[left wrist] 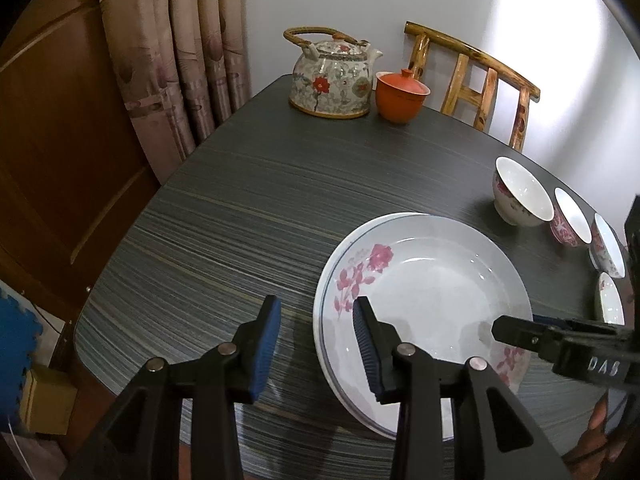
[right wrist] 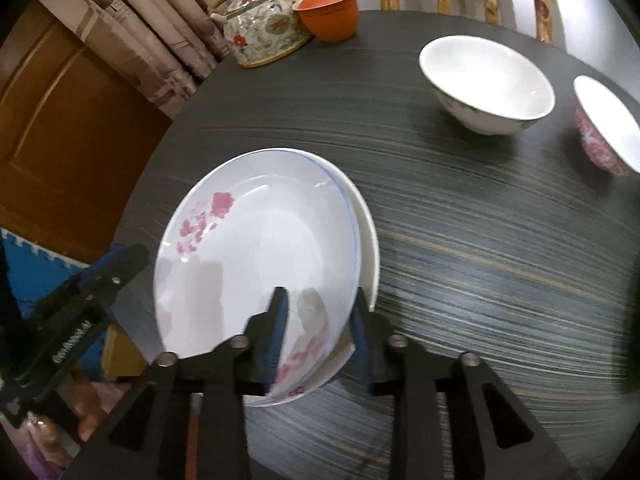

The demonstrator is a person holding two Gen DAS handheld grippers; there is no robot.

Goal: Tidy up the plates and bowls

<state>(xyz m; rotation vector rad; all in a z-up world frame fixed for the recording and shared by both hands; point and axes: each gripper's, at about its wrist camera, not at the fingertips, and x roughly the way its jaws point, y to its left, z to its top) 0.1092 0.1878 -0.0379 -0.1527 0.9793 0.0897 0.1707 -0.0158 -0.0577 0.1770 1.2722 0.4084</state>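
Two white plates lie stacked on the dark table (left wrist: 240,220). The top plate (left wrist: 432,280) (right wrist: 260,260) has pink flowers and a thin blue rim line; the lower plate (right wrist: 370,240) shows beneath it at the edge. My left gripper (left wrist: 317,304) is open, straddling the stack's left rim without pressing. Opposite it, my right gripper (right wrist: 320,294) is open too, with the near rim between its pads. Each gripper also shows in the other's view: the left gripper (right wrist: 120,264) and the right gripper (left wrist: 504,328). Several white bowls with pink patterns (left wrist: 520,196) (right wrist: 486,80) stand in a row at the right.
A floral teapot (left wrist: 332,76) and an orange lidded cup (left wrist: 400,96) stand at the table's far edge. A wooden chair (left wrist: 480,80) is behind them. Curtain (left wrist: 172,60) and a wooden door are at the left. The table edge runs close under both grippers.
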